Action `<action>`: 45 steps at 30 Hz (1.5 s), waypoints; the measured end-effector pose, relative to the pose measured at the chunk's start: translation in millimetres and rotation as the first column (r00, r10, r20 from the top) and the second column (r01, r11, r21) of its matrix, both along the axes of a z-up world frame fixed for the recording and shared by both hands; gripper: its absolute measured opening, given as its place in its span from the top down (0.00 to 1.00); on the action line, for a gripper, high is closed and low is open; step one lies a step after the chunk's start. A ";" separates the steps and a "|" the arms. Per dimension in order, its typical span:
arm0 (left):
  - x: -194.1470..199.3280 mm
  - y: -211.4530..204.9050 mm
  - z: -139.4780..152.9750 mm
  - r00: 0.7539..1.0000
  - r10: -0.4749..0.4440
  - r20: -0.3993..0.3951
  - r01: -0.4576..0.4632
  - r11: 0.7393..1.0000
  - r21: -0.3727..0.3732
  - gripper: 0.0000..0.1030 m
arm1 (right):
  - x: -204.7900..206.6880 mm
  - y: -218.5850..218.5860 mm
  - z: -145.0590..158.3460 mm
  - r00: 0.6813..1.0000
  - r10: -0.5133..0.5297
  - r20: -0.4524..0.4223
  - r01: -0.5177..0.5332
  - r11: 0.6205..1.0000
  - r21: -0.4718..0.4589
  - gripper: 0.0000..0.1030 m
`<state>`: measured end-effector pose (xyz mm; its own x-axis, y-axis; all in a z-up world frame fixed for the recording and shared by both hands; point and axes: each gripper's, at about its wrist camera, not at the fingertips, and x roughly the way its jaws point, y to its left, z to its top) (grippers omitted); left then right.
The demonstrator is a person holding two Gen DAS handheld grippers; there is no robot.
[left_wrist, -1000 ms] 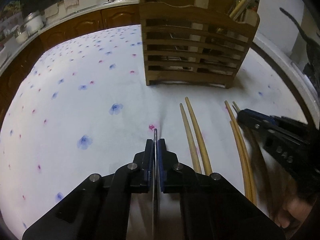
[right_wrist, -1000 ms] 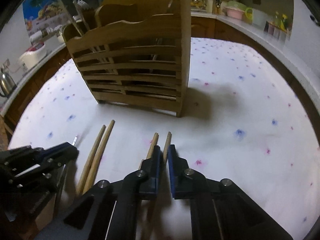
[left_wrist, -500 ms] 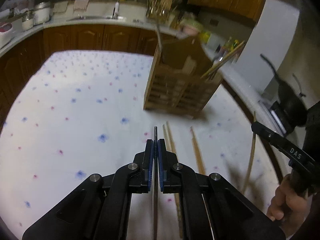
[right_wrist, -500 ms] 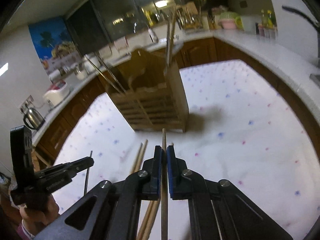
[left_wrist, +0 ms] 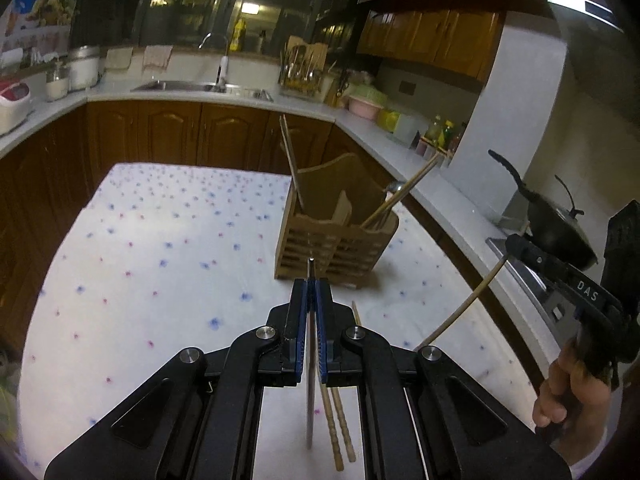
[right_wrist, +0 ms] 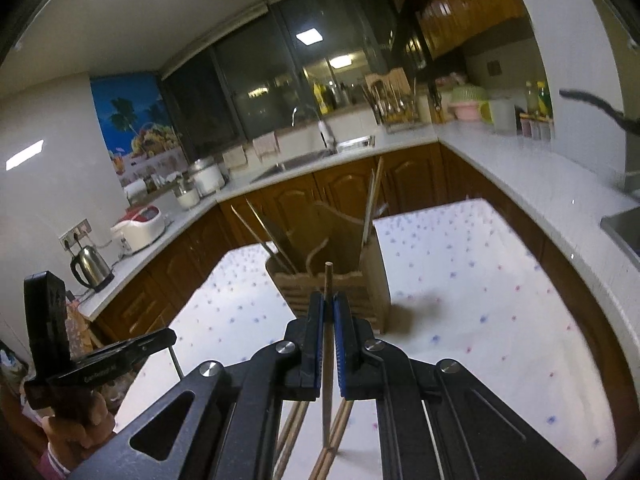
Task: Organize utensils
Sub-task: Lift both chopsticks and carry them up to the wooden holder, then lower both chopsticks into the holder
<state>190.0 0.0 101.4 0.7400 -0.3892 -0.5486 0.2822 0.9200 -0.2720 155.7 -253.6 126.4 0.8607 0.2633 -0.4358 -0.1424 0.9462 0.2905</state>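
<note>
The left gripper (left_wrist: 311, 292) is clenched on a thin metal utensil (left_wrist: 310, 400) whose flat grey shaft runs between its blue pads and pokes just past the fingertips toward twelve o'clock. The right gripper (right_wrist: 329, 304) is clenched on a single wooden chopstick (right_wrist: 327, 360), its blunt tip standing a little above the fingertips. Both are raised above the table (left_wrist: 160, 280), which is covered in a white cloth dotted with blue and pink flowers. In the left wrist view the wooden utensil holder (left_wrist: 336, 240) stands on the cloth at about one o'clock beyond the fingertips, with chopsticks leaning out of its compartments; in the right wrist view it sits at twelve o'clock, straight past the held chopstick. A pair of loose chopsticks (left_wrist: 340, 420) lies on the cloth below the left gripper, at about five o'clock from its tips, and more loose ones show under the right gripper. A black wok (left_wrist: 560, 232) sits at three o'clock on the counter.
</note>
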 end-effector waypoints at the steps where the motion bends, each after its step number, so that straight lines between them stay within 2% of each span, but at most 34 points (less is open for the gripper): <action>1: -0.1 -0.2 1.8 1.000 0.002 0.005 -0.002 1.000 0.001 0.97 | -1.6 0.4 3.0 1.000 -0.001 0.007 0.001 1.000 0.000 0.95; 20: 11.4 -2.0 19.0 0.999 0.019 0.049 -0.018 1.000 -0.011 0.97 | 2.2 -7.7 14.9 0.999 -0.012 0.033 0.012 1.000 0.001 0.95; 26: 25.9 -3.9 39.1 0.995 0.035 0.099 -0.032 0.999 -0.025 0.97 | 12.2 -12.9 21.8 0.998 -0.027 0.063 0.027 1.000 0.014 0.95; 32: 49.0 -6.9 82.9 0.975 0.066 0.211 -0.055 0.997 -0.058 0.97 | 29.3 -16.9 47.3 0.988 -0.060 0.144 0.057 0.998 0.021 0.95; 36: 71.3 -10.8 104.6 0.962 0.092 0.257 -0.074 0.994 -0.081 0.97 | 44.9 -18.4 70.0 0.974 -0.086 0.210 0.083 0.996 0.022 0.95; 41: 96.6 -16.6 113.4 0.948 0.141 0.287 -0.116 0.988 -0.101 0.97 | 67.5 -18.6 86.0 0.956 -0.119 0.268 0.120 0.993 0.014 0.95; 45: 119.4 -24.2 103.5 0.939 0.185 0.289 -0.161 0.981 -0.106 0.97 | 85.2 -17.8 83.3 0.951 -0.131 0.280 0.135 0.991 0.005 0.95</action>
<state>309.4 -24.3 204.9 0.9239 -0.2741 -0.2670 0.1995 0.9405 -0.2752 240.8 -271.4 209.6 0.9753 0.1333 -0.1759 -0.0881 0.9659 0.2433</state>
